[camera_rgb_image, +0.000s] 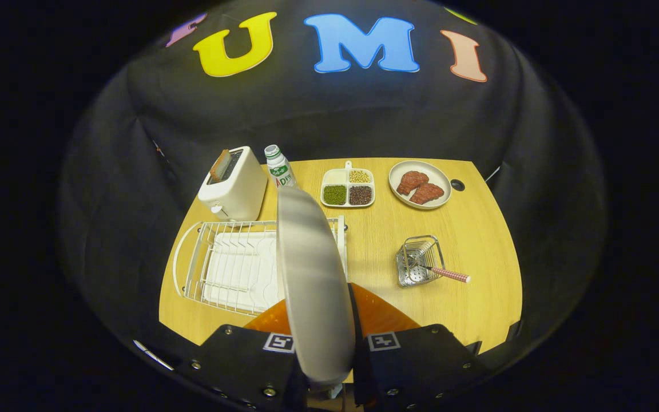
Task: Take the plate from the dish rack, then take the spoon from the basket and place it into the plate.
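Plate [312,286] held edge-on, upright, blurred; blocks the right end of the dish rack [232,266] and the table behind it. Lower rim of plate hidden down between the fingers, contact points hard to make out. Near edge of table cut off by the tongs body.

Tongs [329,366] closed down to the plate's thickness, one finger on each face, clamped on the plate. Plate raised clear above the rack, over its right side.

Table [478,252]: light wood, black cloth booth wall behind and around it. Dish rack white wire with white tray, on the near left. Toaster [233,184] white, far left, just beyond the rack, with a slice of toast [220,165] sticking out of the slot. Bottle [280,167] with green label just right of the toaster. Divided tray [347,187] far centre, holding beans or grains in four compartments. Round dish [420,183] far right, two brown meat pieces on it. Basket [418,261], small metal wire, right of the rack, well apart from it. Spoon [443,272] in the basket, red-patterned handle poking out toward the right; bowl end hard to make out inside the mesh.
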A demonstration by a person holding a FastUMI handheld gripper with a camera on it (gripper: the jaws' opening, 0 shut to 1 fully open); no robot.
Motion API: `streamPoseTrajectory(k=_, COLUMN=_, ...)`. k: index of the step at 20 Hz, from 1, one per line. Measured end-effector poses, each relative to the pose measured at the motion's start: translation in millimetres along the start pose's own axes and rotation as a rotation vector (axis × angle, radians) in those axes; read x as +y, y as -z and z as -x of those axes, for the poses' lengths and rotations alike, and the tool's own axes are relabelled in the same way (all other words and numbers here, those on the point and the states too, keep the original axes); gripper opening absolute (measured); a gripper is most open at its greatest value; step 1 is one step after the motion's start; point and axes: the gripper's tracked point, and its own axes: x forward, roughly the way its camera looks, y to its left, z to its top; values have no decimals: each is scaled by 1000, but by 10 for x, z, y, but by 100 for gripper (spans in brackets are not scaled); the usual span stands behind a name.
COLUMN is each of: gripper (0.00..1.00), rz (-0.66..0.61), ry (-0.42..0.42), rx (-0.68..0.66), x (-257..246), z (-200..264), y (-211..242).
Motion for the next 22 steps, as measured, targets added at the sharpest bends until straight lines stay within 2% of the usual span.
streamPoseTrajectory(k=3, gripper=30, rz=-26, ry=-119, rx=-23, x=-122, z=106, y=151)
streamPoseTrajectory(k=6, gripper=30, rz=-48, ry=-184, rx=-24, x=-368, z=136, y=414)
streamPoseTrajectory(k=9, gripper=30, rz=-129, ry=-263, rx=-34, x=-611, z=105, y=660)
streamPoseTrajectory(k=16, gripper=30, rz=-242, ry=-311, rx=8, x=-1092, z=-57, y=1257)
streamPoseTrajectory(k=22, gripper=30, rz=-397, ry=-342, rx=101, x=-1264, z=-489, y=1896)
